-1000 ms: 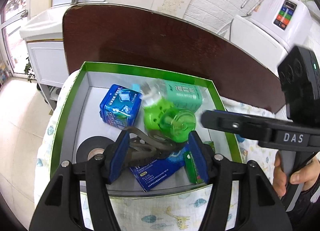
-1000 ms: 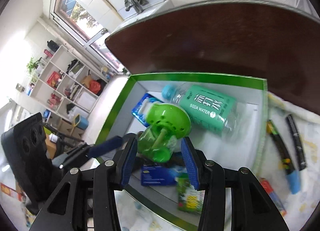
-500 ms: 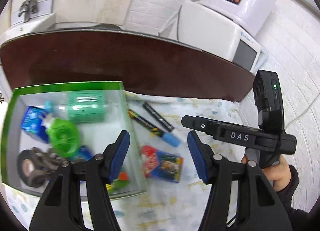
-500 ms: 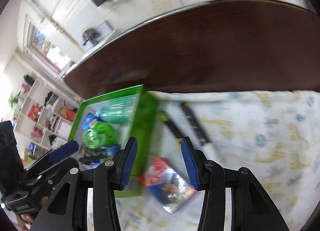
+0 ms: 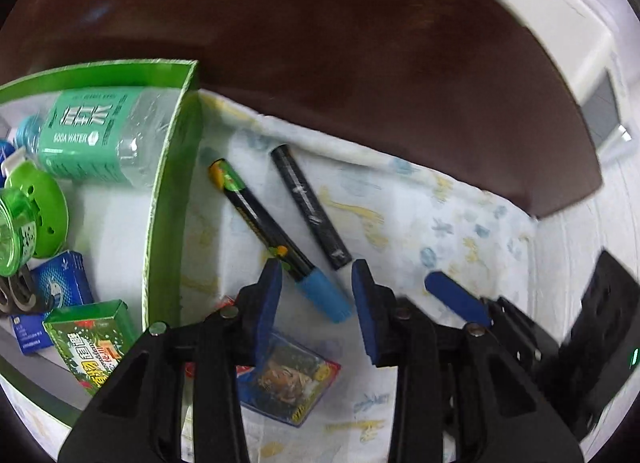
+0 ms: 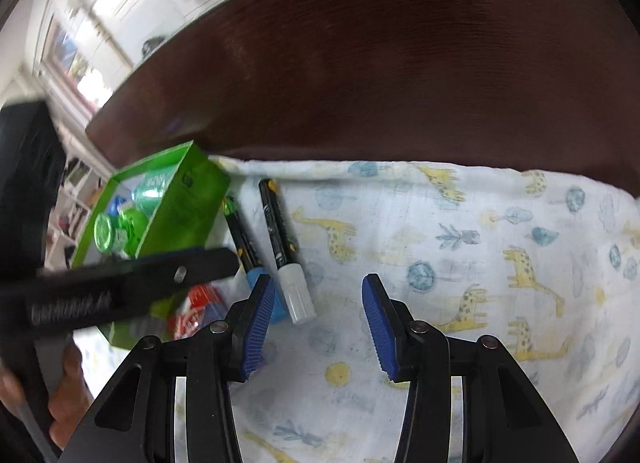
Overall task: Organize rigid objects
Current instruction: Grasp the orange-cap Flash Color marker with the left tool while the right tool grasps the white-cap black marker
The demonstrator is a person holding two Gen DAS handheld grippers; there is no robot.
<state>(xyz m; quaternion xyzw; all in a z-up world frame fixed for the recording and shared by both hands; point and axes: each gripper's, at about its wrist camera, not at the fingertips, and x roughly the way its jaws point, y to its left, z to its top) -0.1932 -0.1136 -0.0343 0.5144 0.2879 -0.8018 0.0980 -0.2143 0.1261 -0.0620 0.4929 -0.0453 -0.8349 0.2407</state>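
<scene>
Two black markers lie side by side on the giraffe-print cloth (image 6: pixel 460 247), right of the green box (image 5: pixel 168 199). One marker has a blue cap (image 5: pixel 276 241) (image 6: pixel 244 243). The other (image 5: pixel 310 209) has a white cap (image 6: pixel 282 251). My left gripper (image 5: pixel 316 295) is open and empty, with the blue cap between its pads. My right gripper (image 6: pixel 318 321) is open and empty, just right of the white cap. A colourful card pack (image 5: pixel 286 381) lies on the cloth under the left gripper.
The green box holds a soda-water bottle (image 5: pixel 92 139), a green mosquito-liquid device (image 5: pixel 28 219), a blue box (image 5: pixel 48 295) and a green packet (image 5: pixel 94 345). A dark wooden headboard (image 6: pixel 360 75) rises behind the cloth. My right gripper's arm (image 5: pixel 500 315) is at the right in the left wrist view.
Both grippers have moved away from the box to the right and come down over the markers. The right gripper, which had the green device between its fingers a second ago, is empty; the device lies in the box.
</scene>
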